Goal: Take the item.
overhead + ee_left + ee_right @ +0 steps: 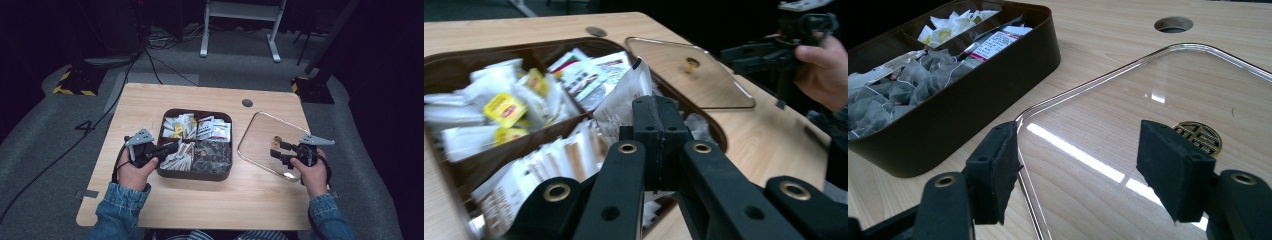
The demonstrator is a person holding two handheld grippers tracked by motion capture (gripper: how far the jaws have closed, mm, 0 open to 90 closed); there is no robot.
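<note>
Clear lid (265, 142) lies just beside the sachet box (196, 174); apart.

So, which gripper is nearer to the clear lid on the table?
Right. The right gripper hovers over the clear lid, fingers open above its near edge. The left gripper is shut over the brown box, across from the lid.

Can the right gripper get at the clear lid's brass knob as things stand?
Probably yes. The right gripper hangs open just over the clear lid, which lies flat on the table beside the brown box. Nothing stands between its pads and the brass knob.
</note>
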